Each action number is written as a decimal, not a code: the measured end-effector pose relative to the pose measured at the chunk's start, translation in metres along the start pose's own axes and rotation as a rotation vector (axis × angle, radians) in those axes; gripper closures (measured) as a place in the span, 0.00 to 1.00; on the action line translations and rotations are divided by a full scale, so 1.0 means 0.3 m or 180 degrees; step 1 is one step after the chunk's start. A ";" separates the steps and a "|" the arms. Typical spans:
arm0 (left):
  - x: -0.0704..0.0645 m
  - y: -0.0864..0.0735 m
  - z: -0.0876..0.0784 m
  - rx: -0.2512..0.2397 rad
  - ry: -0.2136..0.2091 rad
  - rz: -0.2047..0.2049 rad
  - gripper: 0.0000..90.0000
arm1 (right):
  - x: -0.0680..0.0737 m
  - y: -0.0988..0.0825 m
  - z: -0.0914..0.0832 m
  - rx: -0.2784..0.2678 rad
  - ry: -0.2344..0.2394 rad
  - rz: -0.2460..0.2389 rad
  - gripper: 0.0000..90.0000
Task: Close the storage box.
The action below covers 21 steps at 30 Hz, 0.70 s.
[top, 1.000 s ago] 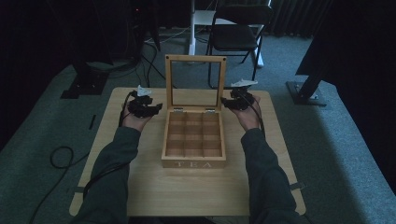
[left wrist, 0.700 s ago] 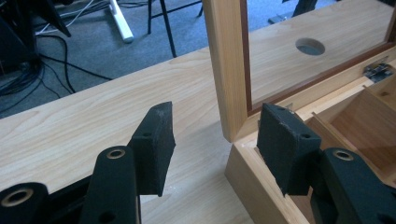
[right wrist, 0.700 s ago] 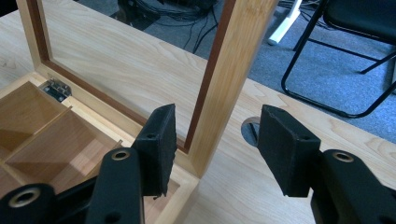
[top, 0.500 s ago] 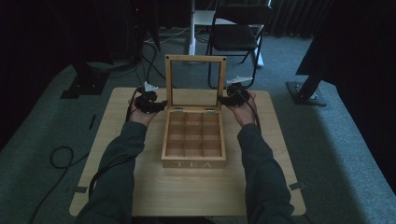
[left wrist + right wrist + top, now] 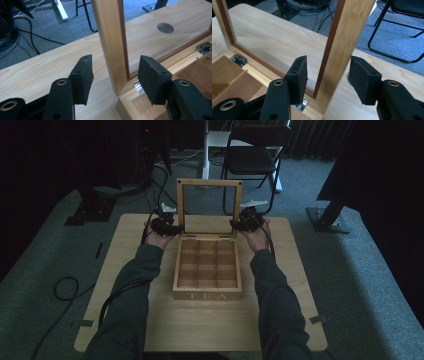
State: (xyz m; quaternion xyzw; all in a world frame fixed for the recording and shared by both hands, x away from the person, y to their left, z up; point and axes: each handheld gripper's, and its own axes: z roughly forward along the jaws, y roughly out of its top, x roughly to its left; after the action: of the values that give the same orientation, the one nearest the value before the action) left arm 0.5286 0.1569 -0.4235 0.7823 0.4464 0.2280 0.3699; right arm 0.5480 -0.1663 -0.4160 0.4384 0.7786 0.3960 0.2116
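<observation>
- Both hands have been closing inward over the last second, and the grippers are now sitting right at the side rails of the lid instead of out beside the box.
- The wooden tea box (image 5: 207, 270) is resting at the middle of the tabletop (image 5: 125, 245), its glass-paned lid (image 5: 209, 205) standing upright and its empty compartments showing.
- The left gripper (image 5: 115, 72) is straddling the lid's left rail, fingers (image 5: 82, 75) apart and not pressing on the wood.
- The right gripper (image 5: 328, 75) is straddling the right rail likewise, fingers (image 5: 364, 77) spread with gaps on either side.
- Likely risk: if one side is clamping or pushing ahead of the other, the lid could be twisting on its small hinges (image 5: 239, 60), or dropping shut.
- A folding chair (image 5: 255, 155) and cables (image 5: 65, 290) are lying on the carpet beyond.
</observation>
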 end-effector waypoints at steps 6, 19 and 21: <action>0.002 0.017 0.027 0.0067 -0.0016 -0.0044 0.52 | -0.007 0.031 0.001 -0.0014 -0.0013 -0.0007 0.57; -0.006 0.045 0.049 0.0054 -0.0098 -0.0214 0.51 | -0.023 0.037 0.008 -0.0049 0.0067 0.0106 0.62; -0.003 0.044 0.045 0.0052 -0.0094 -0.0226 0.55 | -0.024 0.036 0.002 -0.0056 0.0063 0.0110 0.64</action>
State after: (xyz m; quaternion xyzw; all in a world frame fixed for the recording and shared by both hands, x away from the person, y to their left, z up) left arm 0.5444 0.1466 -0.4216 0.7721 0.4703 0.1995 0.3779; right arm 0.5577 -0.1689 -0.4077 0.4460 0.7694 0.4107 0.2009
